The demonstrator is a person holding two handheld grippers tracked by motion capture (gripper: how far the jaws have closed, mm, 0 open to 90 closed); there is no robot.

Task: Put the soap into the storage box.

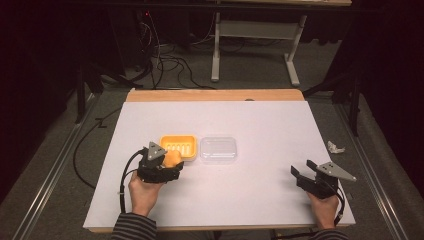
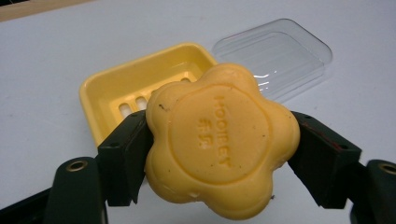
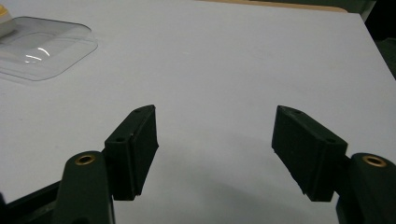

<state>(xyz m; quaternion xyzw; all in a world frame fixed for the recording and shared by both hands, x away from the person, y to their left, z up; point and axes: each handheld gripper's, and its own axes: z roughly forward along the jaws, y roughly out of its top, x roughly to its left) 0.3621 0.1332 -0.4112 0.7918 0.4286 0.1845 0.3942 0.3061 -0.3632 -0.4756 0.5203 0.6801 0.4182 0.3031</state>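
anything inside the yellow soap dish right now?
Nothing visible inside the yellow soap dish: bare floor with drain slots. The soap, clamped in the left gripper, covers its near right part, so that area can't be checked.

Brightly lit white table [image 1: 260, 200], dark surroundings, soft shadows, perhaps slight blur.

1. Setting: a lab or recording workspace, dimly lit around the edges.
2. Evidence, frame centre: a white-topped table [image 1: 260, 125] standing on grey carpet [image 1: 320, 65].
3. Evidence, upper left: loose black cables [image 1: 170, 62] trailing across the floor.
4. Evidence, top centre: a grey metal desk frame [image 1: 255, 35].
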